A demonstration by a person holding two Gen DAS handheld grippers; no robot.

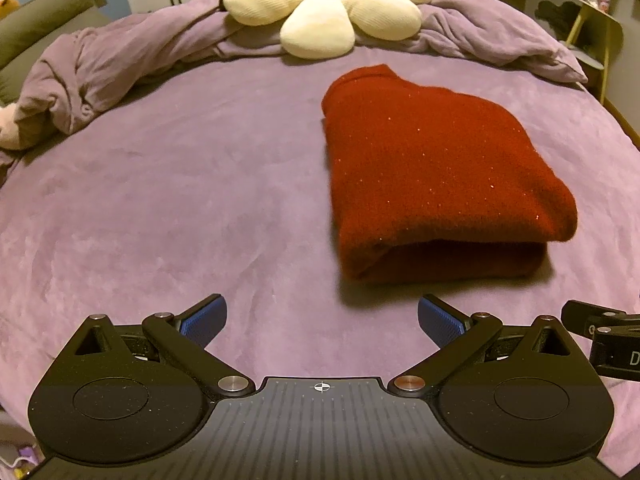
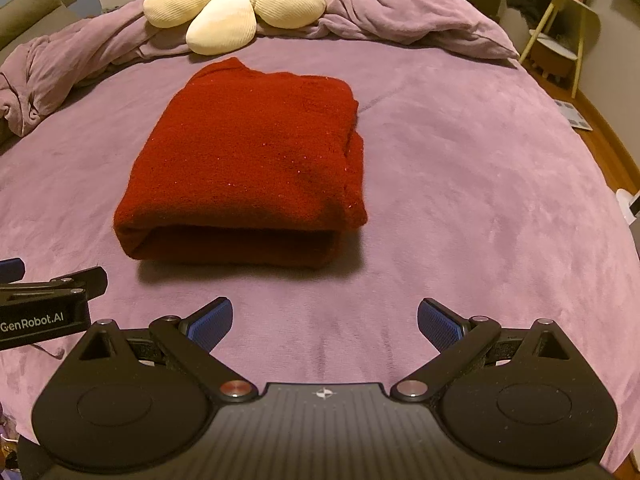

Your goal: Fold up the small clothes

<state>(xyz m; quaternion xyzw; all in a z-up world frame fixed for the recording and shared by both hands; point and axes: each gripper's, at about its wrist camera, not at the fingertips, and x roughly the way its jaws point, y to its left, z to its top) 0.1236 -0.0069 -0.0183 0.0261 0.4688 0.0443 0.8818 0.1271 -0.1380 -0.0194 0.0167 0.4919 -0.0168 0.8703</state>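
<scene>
- Since the red sweater (image 2: 244, 168) already lies as a compact, layered rectangle on the purple bed (image 2: 480, 208), we judge the folding of this piece done, or all but done.
- We see the sweater out ahead of both grippers, apart from them, with its rounded fold edge facing us and its looser layered edges along the right side in the right wrist view.
- We hold the left gripper (image 1: 320, 320) with its jaws wide apart and nothing between them; it hovers just short of the sweater, slightly to its left.
- We hold the right gripper (image 2: 325, 320) the same way, jaws spread and empty, with the sweater ahead and to its left.
- For the next move, we think little is called for: perhaps pressing the top layer flat or squaring the right edge, or backing off. We cannot tell whether another garment waits out of view.
- Counted: one sweater, two grippers, one flower-shaped cushion (image 2: 240, 4) at the far end of the bed, one bunched purple duvet (image 2: 400, 16) around it, and one small side table (image 2: 568, 28) off to the right.
</scene>
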